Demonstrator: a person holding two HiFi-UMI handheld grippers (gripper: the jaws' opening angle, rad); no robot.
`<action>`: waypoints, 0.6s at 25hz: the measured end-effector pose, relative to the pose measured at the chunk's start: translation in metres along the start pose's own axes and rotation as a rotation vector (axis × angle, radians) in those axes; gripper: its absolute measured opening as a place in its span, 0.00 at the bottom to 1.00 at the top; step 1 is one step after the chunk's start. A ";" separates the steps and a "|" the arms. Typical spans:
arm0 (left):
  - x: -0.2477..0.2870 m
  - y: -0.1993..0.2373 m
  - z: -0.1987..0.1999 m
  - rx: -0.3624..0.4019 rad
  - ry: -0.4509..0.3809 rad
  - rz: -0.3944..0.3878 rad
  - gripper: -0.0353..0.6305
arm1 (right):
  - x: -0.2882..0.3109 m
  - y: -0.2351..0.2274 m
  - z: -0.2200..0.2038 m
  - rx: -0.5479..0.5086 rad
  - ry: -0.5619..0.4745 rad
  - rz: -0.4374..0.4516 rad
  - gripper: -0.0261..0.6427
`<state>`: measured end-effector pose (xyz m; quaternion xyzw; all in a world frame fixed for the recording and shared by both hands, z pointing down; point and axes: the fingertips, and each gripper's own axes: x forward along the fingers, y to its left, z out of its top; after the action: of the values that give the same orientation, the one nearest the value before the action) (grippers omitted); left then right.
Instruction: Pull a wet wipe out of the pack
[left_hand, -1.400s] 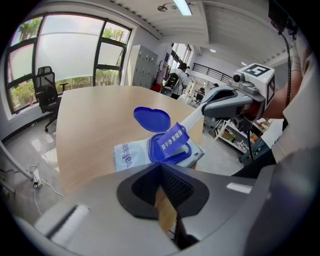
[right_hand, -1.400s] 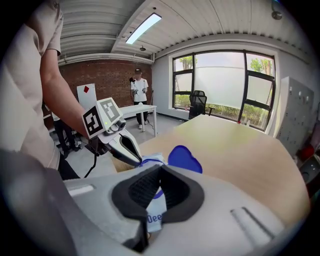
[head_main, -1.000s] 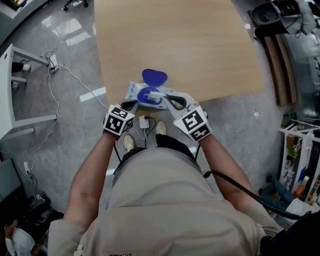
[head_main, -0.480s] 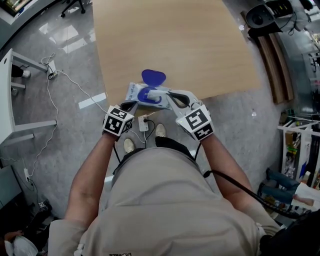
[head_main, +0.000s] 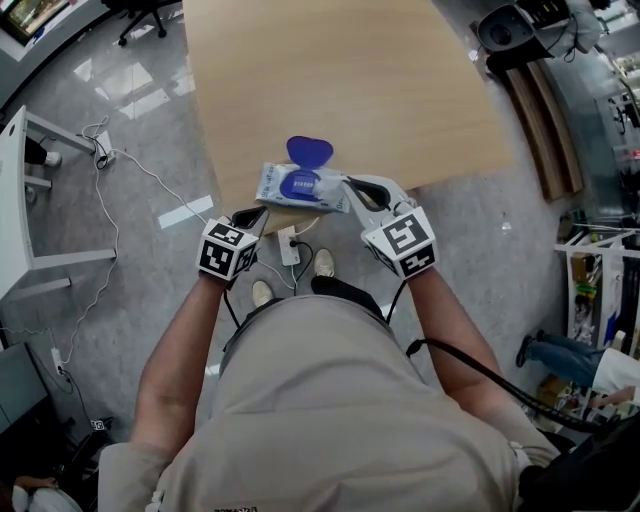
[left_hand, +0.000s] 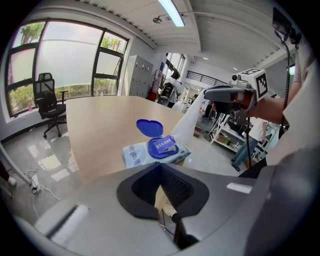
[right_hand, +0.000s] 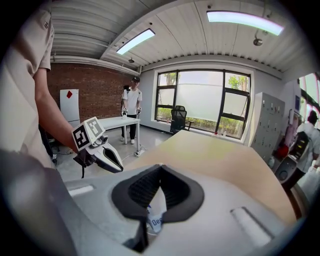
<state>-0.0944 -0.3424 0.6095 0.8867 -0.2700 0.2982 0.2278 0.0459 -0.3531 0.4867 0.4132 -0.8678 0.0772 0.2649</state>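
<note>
The wet wipe pack (head_main: 300, 186) lies at the front edge of the wooden table (head_main: 340, 80), its blue lid (head_main: 309, 151) flipped open. My right gripper (head_main: 349, 186) is at the pack's right end, shut on a white wipe (left_hand: 189, 125). In the left gripper view that wipe stretches up from the pack (left_hand: 155, 151) to the raised right gripper (left_hand: 220, 93). The wipe (right_hand: 155, 207) hangs between the right gripper's (right_hand: 160, 170) shut jaws. My left gripper (head_main: 255, 215) hangs off the table edge, short of the pack. Its jaws (left_hand: 160, 166) are shut on nothing.
Cables and a power strip (head_main: 288, 245) lie on the floor under the table's front edge. A white desk (head_main: 30, 190) stands at left, shelves (head_main: 600, 290) at right. An office chair (left_hand: 49, 102) sits past the table's far end. Two people (right_hand: 132, 112) stand in the distance.
My left gripper has drawn back off the pack toward the person. The right gripper has moved up and to the right with the wipe, which now trails out of the pack.
</note>
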 end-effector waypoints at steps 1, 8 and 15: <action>-0.006 -0.001 0.000 -0.001 -0.007 -0.005 0.06 | -0.002 0.000 0.001 0.010 -0.004 -0.010 0.04; -0.061 -0.017 0.003 0.013 -0.076 -0.033 0.06 | -0.024 0.008 0.004 0.085 -0.036 -0.086 0.04; -0.143 -0.038 0.010 0.100 -0.174 -0.055 0.06 | -0.054 0.040 0.014 0.132 -0.081 -0.164 0.04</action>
<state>-0.1635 -0.2707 0.5000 0.9266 -0.2491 0.2266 0.1673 0.0378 -0.2954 0.4494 0.5020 -0.8343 0.0953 0.2070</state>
